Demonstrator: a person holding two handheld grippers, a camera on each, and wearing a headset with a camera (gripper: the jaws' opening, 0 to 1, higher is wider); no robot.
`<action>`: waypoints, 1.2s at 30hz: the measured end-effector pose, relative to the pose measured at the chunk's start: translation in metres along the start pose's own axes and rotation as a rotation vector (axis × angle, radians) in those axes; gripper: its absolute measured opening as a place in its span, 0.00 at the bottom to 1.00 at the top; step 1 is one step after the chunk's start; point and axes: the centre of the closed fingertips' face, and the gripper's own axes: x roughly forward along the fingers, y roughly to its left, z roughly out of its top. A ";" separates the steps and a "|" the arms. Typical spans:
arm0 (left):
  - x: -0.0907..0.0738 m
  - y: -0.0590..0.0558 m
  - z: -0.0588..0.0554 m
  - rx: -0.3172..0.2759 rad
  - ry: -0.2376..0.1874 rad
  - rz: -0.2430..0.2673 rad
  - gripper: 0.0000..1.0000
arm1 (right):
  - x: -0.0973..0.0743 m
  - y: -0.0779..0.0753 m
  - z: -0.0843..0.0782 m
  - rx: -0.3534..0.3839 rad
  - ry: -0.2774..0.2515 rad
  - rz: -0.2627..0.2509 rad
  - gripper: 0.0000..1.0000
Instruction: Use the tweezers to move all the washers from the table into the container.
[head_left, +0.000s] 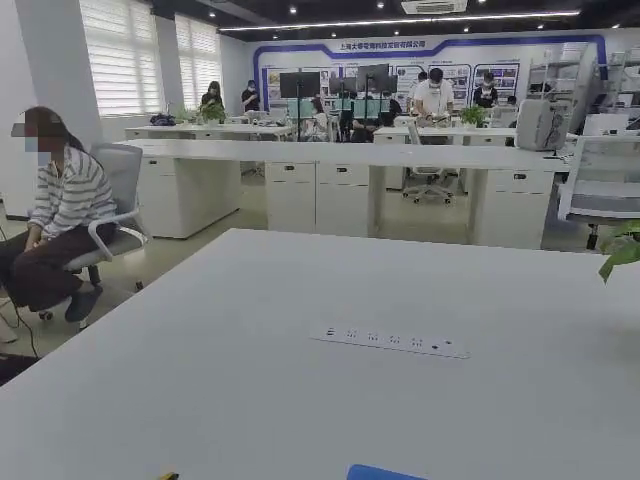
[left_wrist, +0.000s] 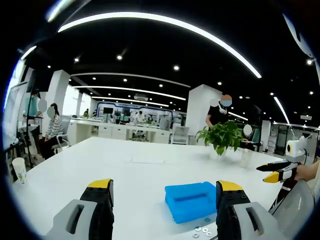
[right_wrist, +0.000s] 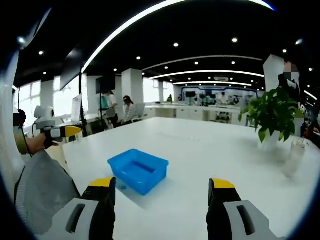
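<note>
- Head view: white worktable (head_left: 300, 400) in the foreground, with a recessed power strip (head_left: 390, 341) at 5 o'clock.
- Blinded windows (head_left: 120, 50) at 10 o'clock; blue-framed wall display (head_left: 420, 48) at 1 o'clock.
- Rows of white desks (head_left: 330, 155) mid-room; grey office chair (head_left: 120, 185) at 9 o'clock.
- Left gripper view: dark ceiling with curved light strips (left_wrist: 165, 22) at 12 o'clock; potted plant (left_wrist: 222, 136) at 3 o'clock.

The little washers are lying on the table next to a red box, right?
Not quite. The box is blue, not red. The left gripper view shows the washers lying on the table right beside it.
</note>
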 end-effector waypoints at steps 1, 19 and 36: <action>0.000 0.000 0.000 -0.002 0.001 0.001 0.85 | 0.000 0.001 0.001 -0.002 0.000 0.000 0.75; 0.000 -0.001 -0.002 0.002 0.012 -0.006 0.85 | 0.000 0.003 0.001 -0.007 0.003 0.002 0.75; 0.001 -0.003 -0.003 -0.012 0.016 -0.019 0.83 | 0.003 0.011 0.002 -0.027 0.015 0.028 0.76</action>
